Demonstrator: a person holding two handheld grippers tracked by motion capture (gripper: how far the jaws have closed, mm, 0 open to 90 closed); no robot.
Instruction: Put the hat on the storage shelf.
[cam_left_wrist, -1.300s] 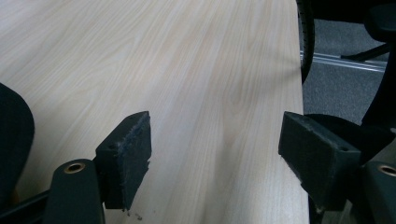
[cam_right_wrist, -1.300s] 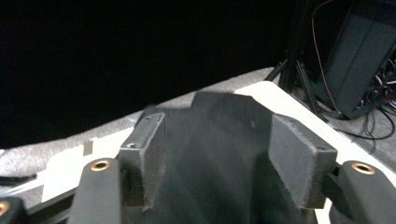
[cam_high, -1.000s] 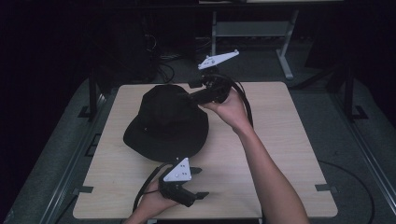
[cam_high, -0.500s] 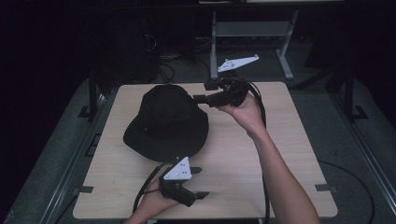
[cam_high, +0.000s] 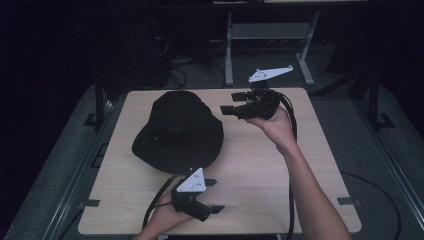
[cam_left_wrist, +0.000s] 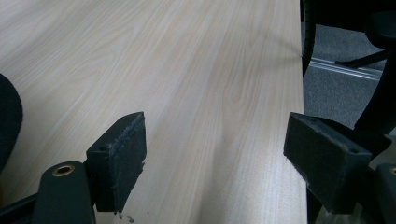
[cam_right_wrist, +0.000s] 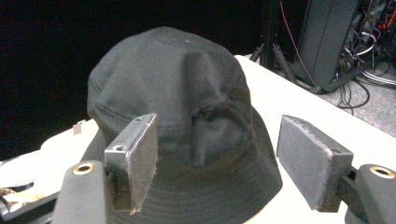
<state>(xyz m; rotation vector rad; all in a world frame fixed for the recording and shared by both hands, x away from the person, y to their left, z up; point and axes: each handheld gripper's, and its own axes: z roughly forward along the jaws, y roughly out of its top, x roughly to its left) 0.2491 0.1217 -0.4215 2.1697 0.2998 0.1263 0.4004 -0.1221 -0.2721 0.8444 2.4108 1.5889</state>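
— Where is the hat?

— The black bucket hat (cam_high: 177, 131) sits crown up on the left half of the light wood tabletop (cam_high: 260, 165), brim flat on the surface. In the right gripper view it stands just ahead of the jaws, its crown creased down the front (cam_right_wrist: 187, 107).

— Anything hidden or cut off?

— The hat's inside cannot be seen. In the left gripper view just a dark sliver of brim (cam_left_wrist: 8, 121) enters at the left edge. The room beyond the tabletop is too dark to make out, apart from a grey stand (cam_high: 270, 37) and some cables (cam_right_wrist: 369, 56) on the floor.

— Any label or writing?

— None that I can read; a small pale tag (cam_right_wrist: 77, 127) beside the hat is too blurred.

— And the hand-held grippers?

— The right hand-held gripper (cam_high: 232, 102) is held above the tabletop just right of the hat, pointed at it, jaws spread wide, gripping nothing. The left hand-held gripper (cam_high: 214, 196) is low at the near edge, close to the brim but apart from it, jaws also released wide over bare wood (cam_left_wrist: 210, 93).
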